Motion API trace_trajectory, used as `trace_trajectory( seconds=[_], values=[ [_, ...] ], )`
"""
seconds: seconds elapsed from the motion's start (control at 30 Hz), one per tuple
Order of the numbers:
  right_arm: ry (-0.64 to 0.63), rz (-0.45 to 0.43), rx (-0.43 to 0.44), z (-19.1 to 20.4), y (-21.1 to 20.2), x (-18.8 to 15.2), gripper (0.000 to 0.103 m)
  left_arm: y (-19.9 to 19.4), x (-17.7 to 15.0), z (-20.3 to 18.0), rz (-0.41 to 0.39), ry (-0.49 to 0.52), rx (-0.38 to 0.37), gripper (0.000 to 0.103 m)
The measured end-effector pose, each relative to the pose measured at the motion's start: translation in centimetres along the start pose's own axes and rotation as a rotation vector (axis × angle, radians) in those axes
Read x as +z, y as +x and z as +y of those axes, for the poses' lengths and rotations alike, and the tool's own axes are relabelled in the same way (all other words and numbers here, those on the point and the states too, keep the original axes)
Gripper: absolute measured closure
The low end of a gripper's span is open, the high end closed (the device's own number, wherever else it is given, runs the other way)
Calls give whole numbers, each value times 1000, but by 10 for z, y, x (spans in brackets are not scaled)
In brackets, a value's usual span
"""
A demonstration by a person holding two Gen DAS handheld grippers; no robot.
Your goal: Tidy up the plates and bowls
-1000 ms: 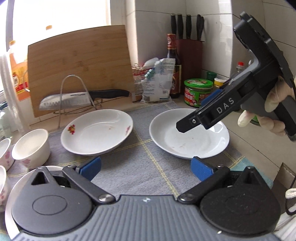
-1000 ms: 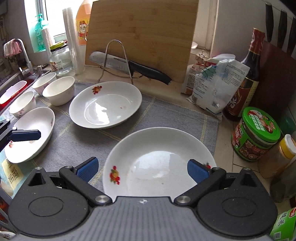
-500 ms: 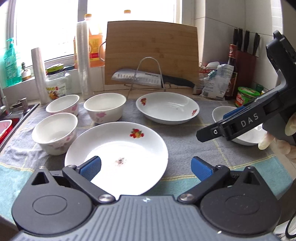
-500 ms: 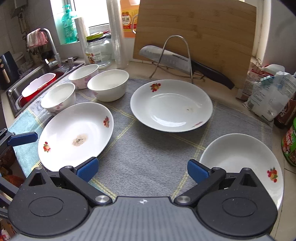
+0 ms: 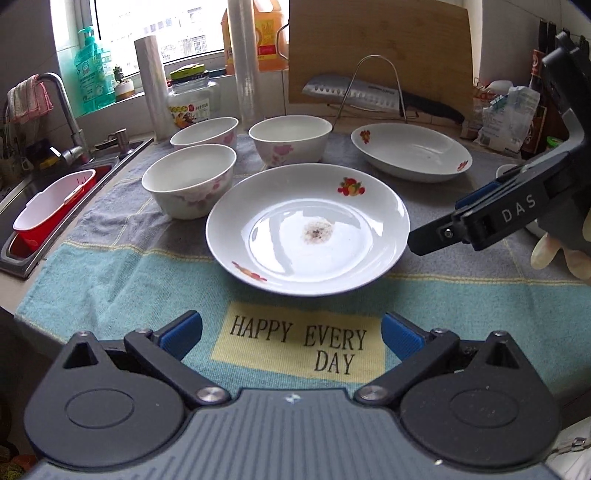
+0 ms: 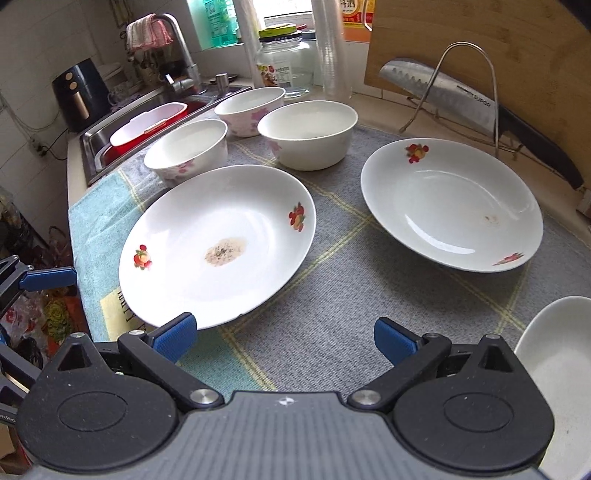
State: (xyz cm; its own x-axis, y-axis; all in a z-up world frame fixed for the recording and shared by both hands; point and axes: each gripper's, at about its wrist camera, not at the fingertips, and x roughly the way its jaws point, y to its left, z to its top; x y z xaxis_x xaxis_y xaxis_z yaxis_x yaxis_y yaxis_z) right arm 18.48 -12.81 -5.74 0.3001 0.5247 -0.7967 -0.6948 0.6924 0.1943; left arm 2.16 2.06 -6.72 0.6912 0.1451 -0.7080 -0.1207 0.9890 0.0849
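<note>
Both views swung left; stained plate (image 5: 307, 229) now centred.

You get soft daylight from the far window (image 5: 177, 33), blown out white; plates (image 5: 306, 229) show glare, and fisheye bends the edges.

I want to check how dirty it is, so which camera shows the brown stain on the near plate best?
The right wrist view: it looks down into the stained plate and shows the whole brown patch clearly. The left wrist view shows the same plate at a flatter angle, with window glare right beside the stain.
</note>
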Motion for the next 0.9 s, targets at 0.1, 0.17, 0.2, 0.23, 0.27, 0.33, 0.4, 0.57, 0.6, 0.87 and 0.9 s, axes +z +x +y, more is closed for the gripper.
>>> trace_trajectory(
  seconds=[0.1,0.17,0.2,0.23,0.27,0.33,0.4,0.57,0.6,0.87,0.9],
  values=[
    [-3,8,6,3,2,0,0,3,-1,1,16,7,-14,1],
    [5,5,24,3,3,1,0,8,-1,4,21,19,-29,1],
    [7,5,25,4,4,2,0,11,0,6,23,26,-39,1],
    [7,4,17,5,5,3,0,14,0,10,21,35,-55,1],
    [6,4,8,7,7,4,0,17,0,13,23,41,-70,1],
    [7,4,-9,11,10,5,0,27,0,21,29,63,-107,1],
    [34,8,-27,15,13,7,0,34,1,27,35,93,-138,1],
    [89,32,-24,24,27,11,0,51,5,43,50,156,-213,1],
    [90,34,-30,27,30,12,0,53,6,45,51,160,-233,1],
    [81,71,-95,42,52,19,0,65,12,57,27,243,-338,1],
    [78,71,-104,43,54,21,0,65,13,58,24,251,-346,1]
  ],
)
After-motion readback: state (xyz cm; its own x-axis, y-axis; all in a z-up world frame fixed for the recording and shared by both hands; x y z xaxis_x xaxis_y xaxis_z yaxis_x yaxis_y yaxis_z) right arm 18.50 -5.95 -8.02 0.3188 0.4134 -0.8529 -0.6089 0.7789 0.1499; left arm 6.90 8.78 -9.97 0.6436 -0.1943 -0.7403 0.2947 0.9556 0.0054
